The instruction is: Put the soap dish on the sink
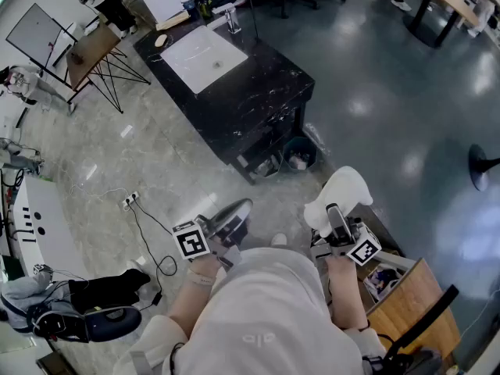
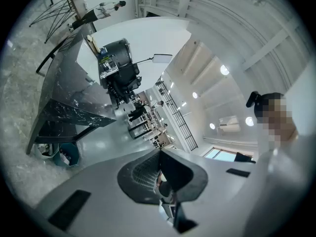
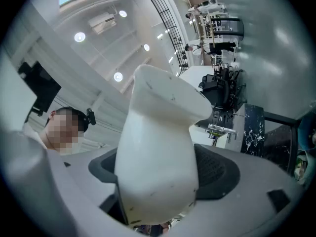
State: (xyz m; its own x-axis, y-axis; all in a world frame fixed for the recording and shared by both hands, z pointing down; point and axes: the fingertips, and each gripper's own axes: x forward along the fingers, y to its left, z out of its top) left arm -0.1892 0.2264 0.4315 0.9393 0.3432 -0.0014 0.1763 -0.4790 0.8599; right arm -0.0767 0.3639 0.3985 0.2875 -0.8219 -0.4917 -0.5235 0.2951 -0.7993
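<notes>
Now we have the right tongs (image 1: 338,223) spread wide and clamped on the white soap dish (image 3: 158,147). The pads press its two sides, and the dish hangs in the air close to our body. The left tongs (image 2: 159,174) are closed, pad against pad, with nothing in them. Across the floor, well apart from us, stands the black marble bench (image 1: 266,92) with the white sink (image 1: 205,57) set in its top. The dish is nowhere near it yet.
</notes>
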